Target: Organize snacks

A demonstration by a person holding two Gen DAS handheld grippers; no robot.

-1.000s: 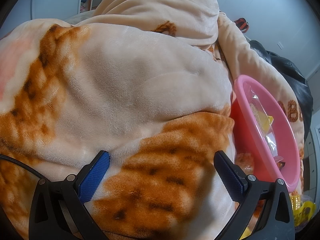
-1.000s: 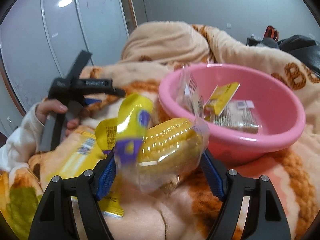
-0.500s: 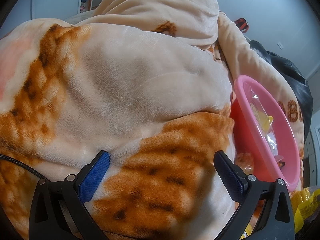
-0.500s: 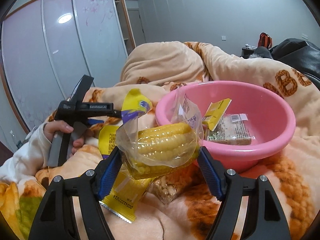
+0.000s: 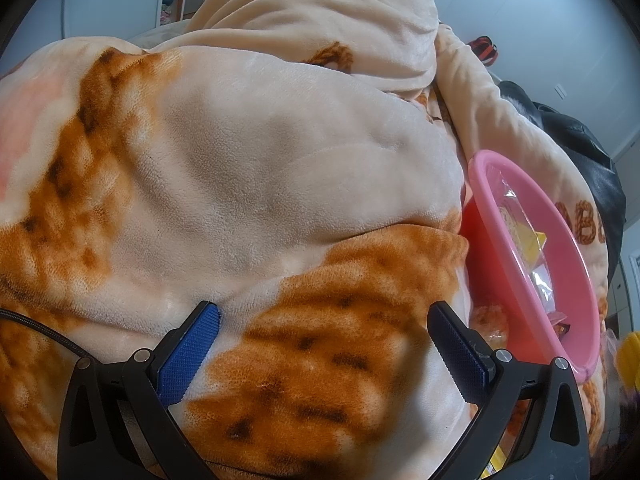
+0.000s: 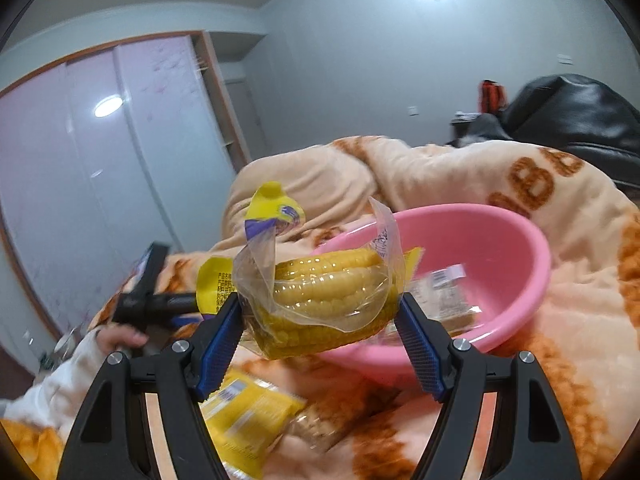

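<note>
The right gripper (image 6: pixel 320 320) clamps a packaged corn cob (image 6: pixel 324 304) crosswise, held above the blanket just before the pink bowl (image 6: pixel 516 280). The left gripper (image 5: pixel 324 344), wide open, holds nothing.

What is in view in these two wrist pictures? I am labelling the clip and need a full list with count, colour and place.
Corn pack: one, yellow cob in a clear wrapper, clamped between the right gripper's pads, in front of the basin.
Basin: one, pink, on the blanket, holding several snack packets.
Yellow packet: one, lying on the blanket under the right gripper.
Clear nut packet: one, brownish contents, beside the yellow packet.
Blanket: one, cream with orange patches, covering the whole surface.
Black jacket: one, behind the blanket at right.
Wardrobe doors: pale lilac, back left.
Right gripper: black with blue pads, shut on the corn.
Left gripper: black with blue pads, open, empty, over the blanket.
</note>
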